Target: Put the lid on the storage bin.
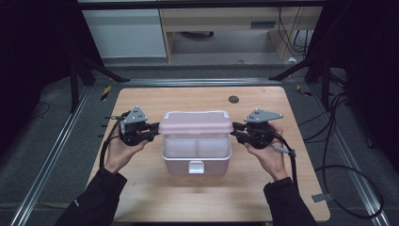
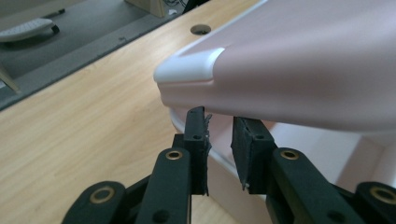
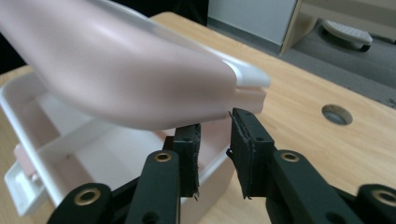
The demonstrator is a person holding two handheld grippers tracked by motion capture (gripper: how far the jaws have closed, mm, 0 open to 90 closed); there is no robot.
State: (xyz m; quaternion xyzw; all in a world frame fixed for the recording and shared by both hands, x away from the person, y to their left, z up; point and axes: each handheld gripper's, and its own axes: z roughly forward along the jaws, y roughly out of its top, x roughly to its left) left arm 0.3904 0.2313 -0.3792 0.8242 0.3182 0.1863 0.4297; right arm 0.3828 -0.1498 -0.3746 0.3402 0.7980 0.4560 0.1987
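Note:
A white box (image 1: 196,160) with a divided inside stands mid-table, its front latch (image 1: 196,166) facing the person. Its pale pink lid (image 1: 195,123) is raised above the box, roughly level. My left gripper (image 1: 155,128) is at the lid's left end and my right gripper (image 1: 235,128) at its right end. In the left gripper view the jaws of the left gripper (image 2: 219,116) stand a narrow gap apart, tips just under the lid (image 2: 303,60). The right gripper (image 3: 215,122) is likewise slightly open beneath the lid (image 3: 116,74), above the box wall (image 3: 56,140).
The wooden table (image 1: 141,197) has a round cable hole (image 1: 234,99) behind the box. Black frame legs and cables (image 1: 339,141) lie on the floor to the right. A desk and cabinet stand beyond the table's far edge.

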